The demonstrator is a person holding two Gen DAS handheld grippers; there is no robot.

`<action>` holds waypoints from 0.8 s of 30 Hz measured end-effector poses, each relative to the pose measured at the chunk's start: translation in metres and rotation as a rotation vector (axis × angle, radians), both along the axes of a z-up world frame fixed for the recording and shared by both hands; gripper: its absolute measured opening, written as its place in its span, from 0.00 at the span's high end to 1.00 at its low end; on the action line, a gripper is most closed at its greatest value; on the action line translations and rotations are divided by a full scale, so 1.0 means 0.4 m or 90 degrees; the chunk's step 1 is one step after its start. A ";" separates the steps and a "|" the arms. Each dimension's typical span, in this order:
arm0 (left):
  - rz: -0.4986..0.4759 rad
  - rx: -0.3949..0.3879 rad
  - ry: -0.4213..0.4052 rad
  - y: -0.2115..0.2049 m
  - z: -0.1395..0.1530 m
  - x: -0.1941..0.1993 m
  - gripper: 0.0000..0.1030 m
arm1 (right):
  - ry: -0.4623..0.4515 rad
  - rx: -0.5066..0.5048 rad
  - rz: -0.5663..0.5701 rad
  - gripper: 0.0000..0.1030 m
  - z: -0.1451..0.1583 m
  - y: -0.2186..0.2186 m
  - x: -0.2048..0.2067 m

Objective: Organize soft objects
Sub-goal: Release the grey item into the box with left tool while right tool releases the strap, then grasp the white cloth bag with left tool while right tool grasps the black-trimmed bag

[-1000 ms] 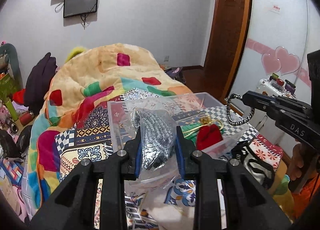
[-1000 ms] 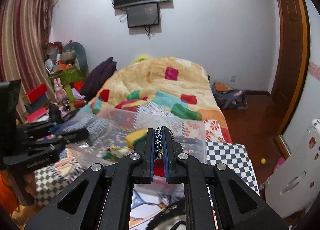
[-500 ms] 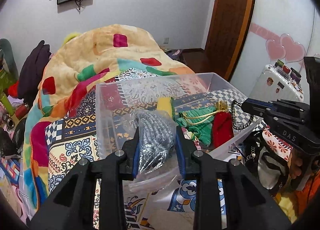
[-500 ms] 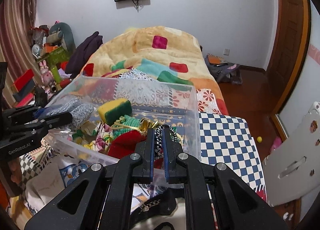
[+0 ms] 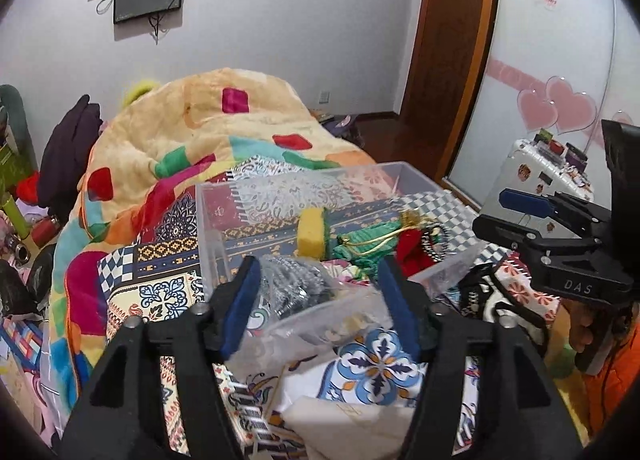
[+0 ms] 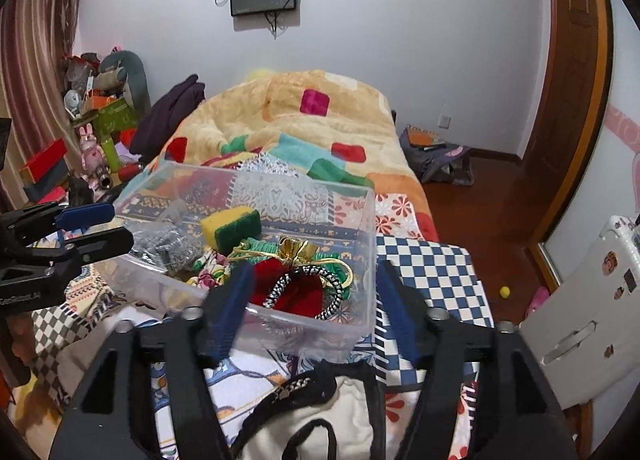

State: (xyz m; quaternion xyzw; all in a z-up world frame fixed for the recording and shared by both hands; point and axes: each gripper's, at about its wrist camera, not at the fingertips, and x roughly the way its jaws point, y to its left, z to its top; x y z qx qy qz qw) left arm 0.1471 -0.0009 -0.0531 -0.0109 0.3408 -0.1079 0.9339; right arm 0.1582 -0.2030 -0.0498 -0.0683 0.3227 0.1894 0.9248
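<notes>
- Bed (image 6: 304, 128): covered by a tan blanket (image 5: 192, 120) with coloured patches; patterned cloths at the near end.
- Clear plastic bin (image 6: 370, 220): rests on the patterned cloths, in front of both grippers.
- Left gripper (image 5: 320, 296): jaws wide apart, holding nothing, at the bin's near wall.
- Right gripper (image 6: 310, 300): jaws wide apart, holding nothing, at the bin's near corner.
- Silver bag (image 6: 168, 244): lies inside the bin, left side.
- Sponge (image 6: 230, 226): yellow and green, inside the bin, middle.
- Red pouch (image 6: 296, 288): inside the bin, near corner.
- Braided cord (image 6: 334, 296): black and white, lying on the red pouch.
</notes>
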 end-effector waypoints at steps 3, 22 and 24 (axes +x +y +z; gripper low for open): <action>-0.003 0.003 -0.009 -0.008 0.016 -0.035 0.27 | -0.008 0.008 -0.004 0.23 0.012 -0.019 -0.022; -0.018 -0.016 0.101 -0.040 -0.112 -0.176 0.08 | 0.125 -0.041 -0.009 0.11 -0.156 -0.039 -0.122; -0.011 -0.023 0.115 -0.036 -0.132 -0.178 0.08 | 0.139 -0.045 -0.011 0.11 -0.175 -0.041 -0.126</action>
